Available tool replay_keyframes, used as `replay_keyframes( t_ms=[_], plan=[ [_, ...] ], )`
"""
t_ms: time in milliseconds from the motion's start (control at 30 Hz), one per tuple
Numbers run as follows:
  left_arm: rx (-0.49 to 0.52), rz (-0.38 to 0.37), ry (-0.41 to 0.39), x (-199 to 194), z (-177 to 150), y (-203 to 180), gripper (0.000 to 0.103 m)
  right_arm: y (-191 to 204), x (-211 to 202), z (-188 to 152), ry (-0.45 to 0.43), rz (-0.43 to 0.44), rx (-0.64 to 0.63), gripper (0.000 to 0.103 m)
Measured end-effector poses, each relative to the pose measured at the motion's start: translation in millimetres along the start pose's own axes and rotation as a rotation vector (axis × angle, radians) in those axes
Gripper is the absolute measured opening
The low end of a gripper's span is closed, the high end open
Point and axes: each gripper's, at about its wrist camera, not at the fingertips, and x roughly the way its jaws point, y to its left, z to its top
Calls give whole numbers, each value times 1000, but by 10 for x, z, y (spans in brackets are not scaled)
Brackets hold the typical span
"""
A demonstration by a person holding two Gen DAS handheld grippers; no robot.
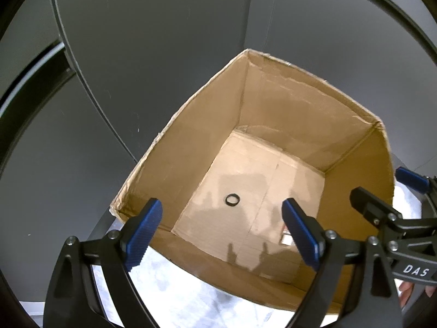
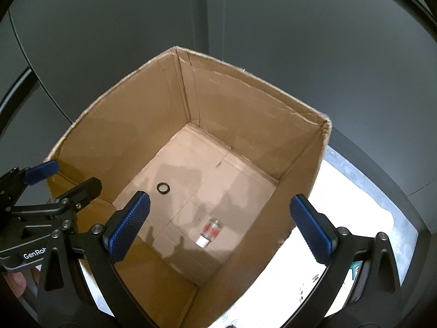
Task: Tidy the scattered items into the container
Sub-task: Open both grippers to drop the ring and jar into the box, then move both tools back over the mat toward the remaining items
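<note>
An open cardboard box (image 1: 355,188) (image 2: 245,114) stands on a white surface. On its floor lie a small black ring (image 1: 232,199) (image 2: 163,187) and a small clear jar with a white cap and red band (image 2: 209,231), on its side. My left gripper (image 1: 229,232) is open and empty above the box's near edge. My right gripper (image 2: 221,227) is open and empty above the box. In the left wrist view the jar is mostly hidden behind my right finger. Each gripper shows at the edge of the other's view.
The white surface (image 2: 355,210) lies under and right of the box. Dark grey panels (image 1: 136,54) rise behind the box. The box walls are tall and its floor is deep below the grippers.
</note>
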Motion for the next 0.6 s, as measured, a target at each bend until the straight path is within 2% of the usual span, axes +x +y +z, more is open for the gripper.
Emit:
replay_keyframes(
  t_ms=[167,367,600],
  plan=[
    [20,-34,-35,-241,-10,-210,88,-151,-353,-49,-43,-35,-3,103],
    [39,-119,-42,-386,-117,-732,88,-537,-738,-218,-58,-117,33,103],
    [189,-178,-41,-512,-448,-1605,88,-1195,-1137,-655,-63,-192,131,103]
  ],
)
